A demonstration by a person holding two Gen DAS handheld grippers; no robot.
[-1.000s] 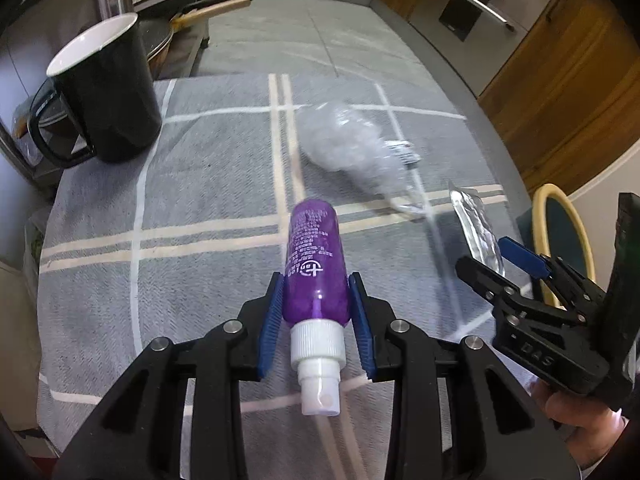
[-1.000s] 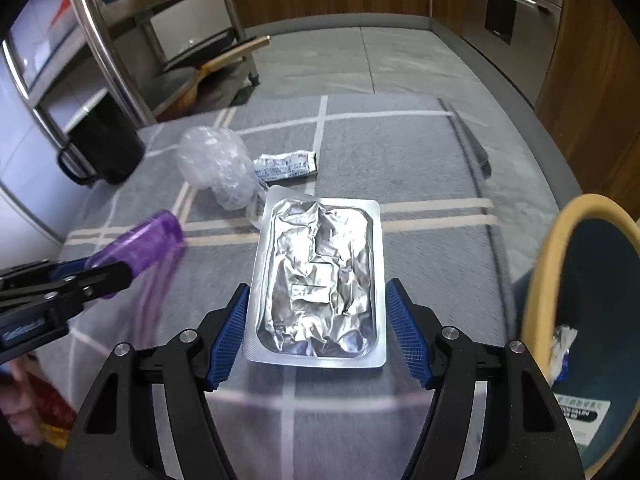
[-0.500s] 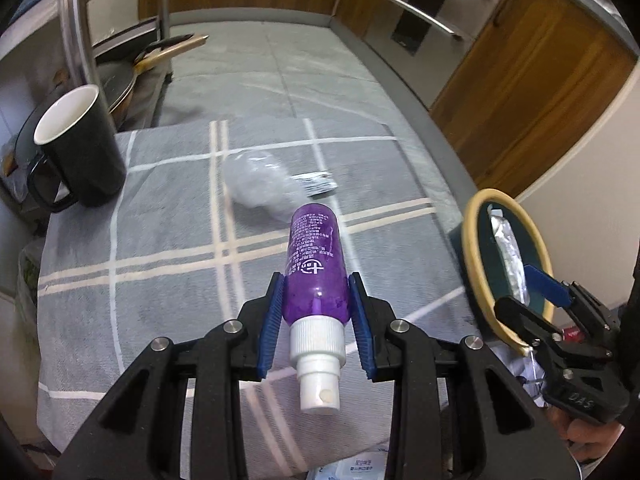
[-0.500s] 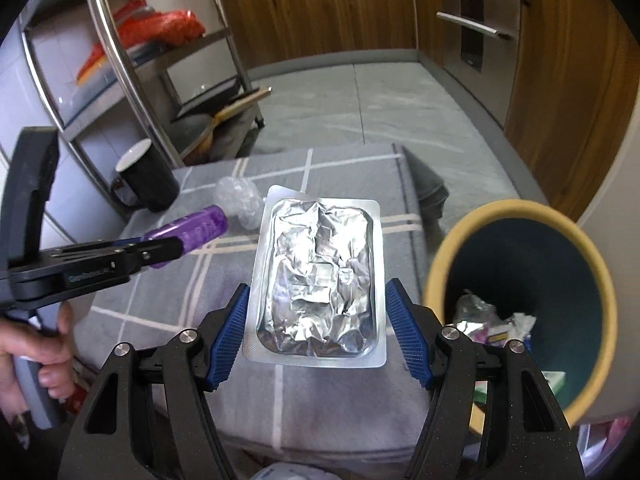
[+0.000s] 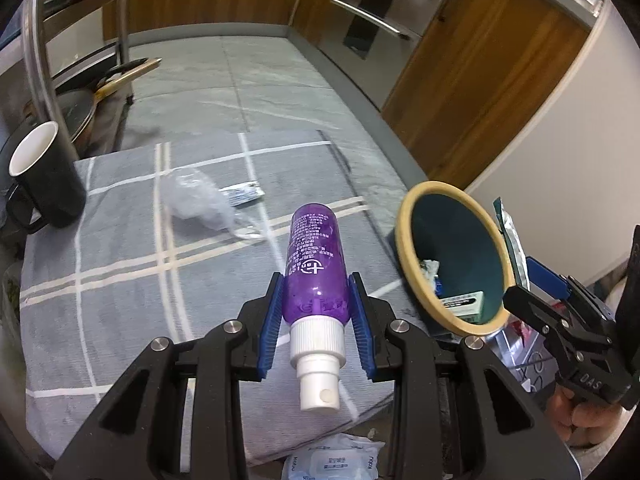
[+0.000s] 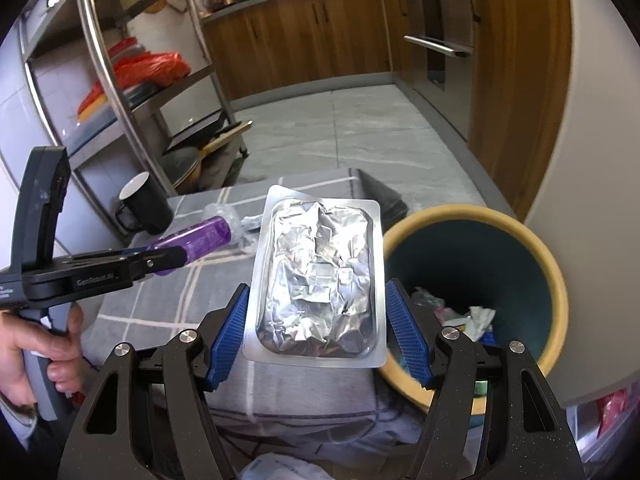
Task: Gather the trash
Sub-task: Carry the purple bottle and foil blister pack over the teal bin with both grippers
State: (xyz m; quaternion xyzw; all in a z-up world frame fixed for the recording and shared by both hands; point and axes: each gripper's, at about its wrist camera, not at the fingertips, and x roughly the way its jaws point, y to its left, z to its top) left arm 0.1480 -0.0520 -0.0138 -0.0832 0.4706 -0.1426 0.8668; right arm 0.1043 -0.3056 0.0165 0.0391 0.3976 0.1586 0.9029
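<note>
My left gripper (image 5: 316, 316) is shut on a purple spray bottle (image 5: 315, 264), its white cap toward the camera, held above the grey checked tablecloth (image 5: 120, 272). My right gripper (image 6: 318, 332) is shut on a silver foil blister tray (image 6: 318, 280), held up beside the rim of the yellow-rimmed teal bin (image 6: 556, 280). The bin (image 5: 408, 240) stands off the table's right edge with trash inside. On the cloth lie crumpled clear plastic (image 5: 196, 200) and a small wrapper (image 5: 244, 194). The right gripper (image 5: 560, 304) shows at the right edge of the left wrist view, the left gripper (image 6: 160, 260) at the left of the right wrist view.
A black mug (image 5: 44, 176) stands at the table's far left. A metal rack (image 6: 120, 80) with pans and red bags stands behind it. Wooden cabinets and oven drawers (image 5: 380, 20) line the far wall. A wipes pack (image 5: 332, 460) lies below the table's near edge.
Both grippers have risen and pulled back from the table toward the right, each keeping its object. The bin has come into fuller view beside the foil tray.
</note>
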